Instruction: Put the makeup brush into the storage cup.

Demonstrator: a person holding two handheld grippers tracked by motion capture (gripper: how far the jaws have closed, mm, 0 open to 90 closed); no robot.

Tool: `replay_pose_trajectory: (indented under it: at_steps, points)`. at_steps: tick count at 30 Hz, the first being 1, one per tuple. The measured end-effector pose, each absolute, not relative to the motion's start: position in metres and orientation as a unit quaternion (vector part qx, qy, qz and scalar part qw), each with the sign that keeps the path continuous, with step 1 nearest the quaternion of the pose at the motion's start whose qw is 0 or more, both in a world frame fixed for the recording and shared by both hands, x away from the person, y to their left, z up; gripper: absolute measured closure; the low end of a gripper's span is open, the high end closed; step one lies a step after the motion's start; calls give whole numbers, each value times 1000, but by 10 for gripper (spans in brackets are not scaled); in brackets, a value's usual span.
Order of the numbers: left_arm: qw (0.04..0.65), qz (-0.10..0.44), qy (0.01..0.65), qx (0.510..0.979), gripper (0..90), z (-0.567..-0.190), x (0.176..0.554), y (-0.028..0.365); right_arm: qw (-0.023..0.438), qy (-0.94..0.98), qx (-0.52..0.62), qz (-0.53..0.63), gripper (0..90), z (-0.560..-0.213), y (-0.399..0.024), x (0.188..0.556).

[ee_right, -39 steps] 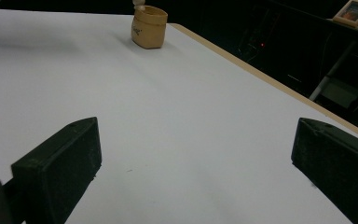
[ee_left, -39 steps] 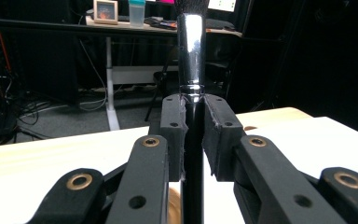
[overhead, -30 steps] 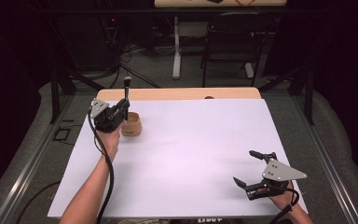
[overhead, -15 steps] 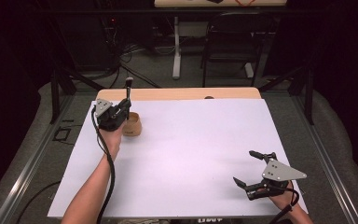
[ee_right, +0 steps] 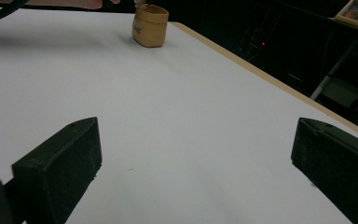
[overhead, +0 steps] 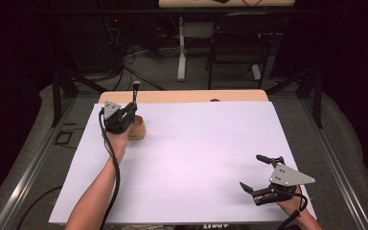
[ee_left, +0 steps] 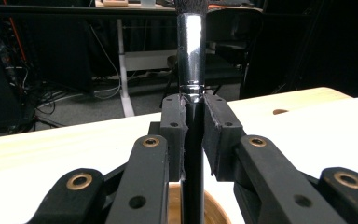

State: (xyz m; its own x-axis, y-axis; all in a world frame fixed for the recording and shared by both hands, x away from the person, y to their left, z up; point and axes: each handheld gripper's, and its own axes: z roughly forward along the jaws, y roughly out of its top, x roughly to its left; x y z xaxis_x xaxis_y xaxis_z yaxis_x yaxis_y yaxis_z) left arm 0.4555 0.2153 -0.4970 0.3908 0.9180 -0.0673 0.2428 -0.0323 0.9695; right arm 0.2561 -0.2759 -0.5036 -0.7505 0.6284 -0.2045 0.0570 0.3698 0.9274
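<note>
high: overhead, forward-down; tool views: low, close; share table (overhead: 196, 143)

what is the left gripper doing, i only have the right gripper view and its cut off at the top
Observer: The left gripper is shut on a makeup brush, held upright above the small tan cup.
Operator: how is it gripped
Observer: The left gripper view shows the fingers clamped on the black handle just below the chrome ferrule.
Operator: is the brush in the cup
Observer: The handle runs down over the cup's mouth, but I cannot tell whether its end is inside.
Operator: and my right gripper
Observer: In the high view the right gripper is open at the table's near right, holding nothing.
</note>
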Motion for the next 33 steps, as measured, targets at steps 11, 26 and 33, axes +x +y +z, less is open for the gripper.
replay_pose_trajectory:
  at_steps: [11, 26, 33]
  points:
    - [518, 319, 454, 651, 787, -502, 459, 213, 275, 780, 220, 517, 9, -504, -276, 256]
    - [502, 316, 458, 662, 787, -507, 461, 209, 273, 780, 221, 518, 9, -504, -276, 257]
    - [498, 315, 459, 665, 784, -508, 461, 208, 274, 780, 220, 518, 9, -504, -276, 257]
